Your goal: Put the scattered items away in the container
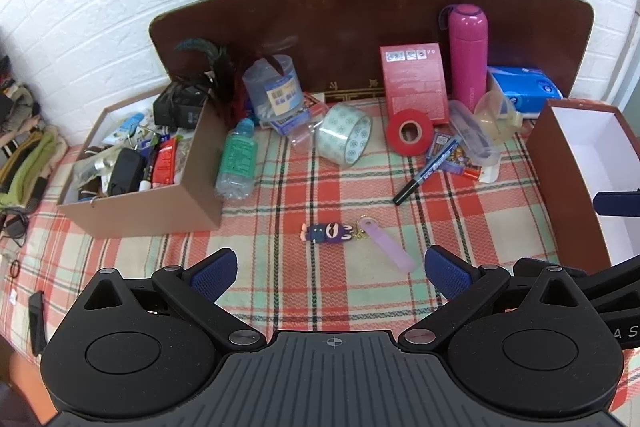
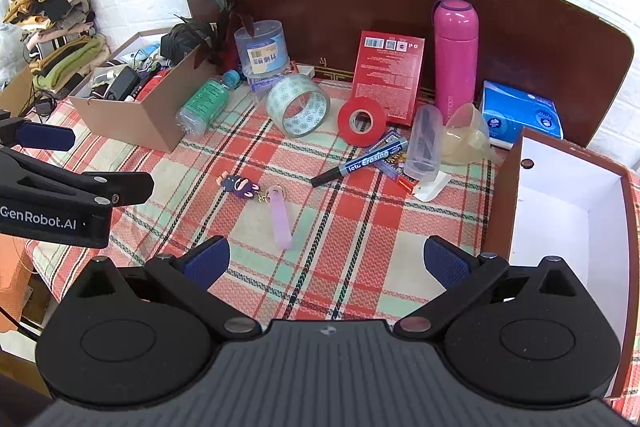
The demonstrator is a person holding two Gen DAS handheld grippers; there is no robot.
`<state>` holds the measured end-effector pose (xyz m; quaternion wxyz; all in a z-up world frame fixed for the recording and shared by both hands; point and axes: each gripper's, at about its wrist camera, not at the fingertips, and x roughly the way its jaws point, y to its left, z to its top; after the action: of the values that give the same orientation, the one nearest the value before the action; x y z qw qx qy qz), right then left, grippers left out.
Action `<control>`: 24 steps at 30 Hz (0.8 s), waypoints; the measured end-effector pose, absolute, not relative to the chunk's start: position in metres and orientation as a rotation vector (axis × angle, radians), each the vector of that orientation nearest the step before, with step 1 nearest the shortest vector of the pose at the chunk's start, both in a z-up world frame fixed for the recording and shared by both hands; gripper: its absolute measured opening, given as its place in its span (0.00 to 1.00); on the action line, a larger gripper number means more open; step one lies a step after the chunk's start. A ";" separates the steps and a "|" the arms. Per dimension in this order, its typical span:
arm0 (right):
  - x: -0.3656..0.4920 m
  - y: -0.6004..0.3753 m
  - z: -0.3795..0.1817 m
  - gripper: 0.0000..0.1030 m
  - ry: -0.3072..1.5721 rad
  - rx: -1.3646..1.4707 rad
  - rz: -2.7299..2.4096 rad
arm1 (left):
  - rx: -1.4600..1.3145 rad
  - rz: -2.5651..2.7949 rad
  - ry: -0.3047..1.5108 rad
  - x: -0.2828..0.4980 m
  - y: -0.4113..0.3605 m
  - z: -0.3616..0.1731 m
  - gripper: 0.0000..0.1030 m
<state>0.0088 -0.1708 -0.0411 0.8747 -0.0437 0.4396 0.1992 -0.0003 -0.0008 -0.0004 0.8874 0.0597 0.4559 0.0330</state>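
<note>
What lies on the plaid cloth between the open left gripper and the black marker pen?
In the left wrist view, a purple cartoon-figure keychain with a lilac strap lies between the left gripper and the black marker pen; otherwise only bare plaid cloth.

Pink flask [image 1: 467,55], red-green plaid cloth [image 1: 320,291]

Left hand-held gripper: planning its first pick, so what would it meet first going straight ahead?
Probably the keychain with its purple strap, lying alone on the plaid cloth between the open fingers; depth is uncertain.
</note>
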 end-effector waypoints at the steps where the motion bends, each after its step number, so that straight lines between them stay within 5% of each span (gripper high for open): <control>1: 0.009 -0.171 -0.041 1.00 0.917 -0.093 0.416 | 0.125 0.069 0.947 -0.001 -0.001 -0.001 1.00; 24: 0.005 -0.169 -0.043 1.00 0.915 -0.106 0.416 | 0.103 0.074 0.940 -0.010 0.004 -0.009 1.00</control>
<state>0.0049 -0.1694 -0.0430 0.8751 -0.0506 0.4381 0.1991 -0.0104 0.0043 -0.0087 0.8896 0.0498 0.4527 0.0354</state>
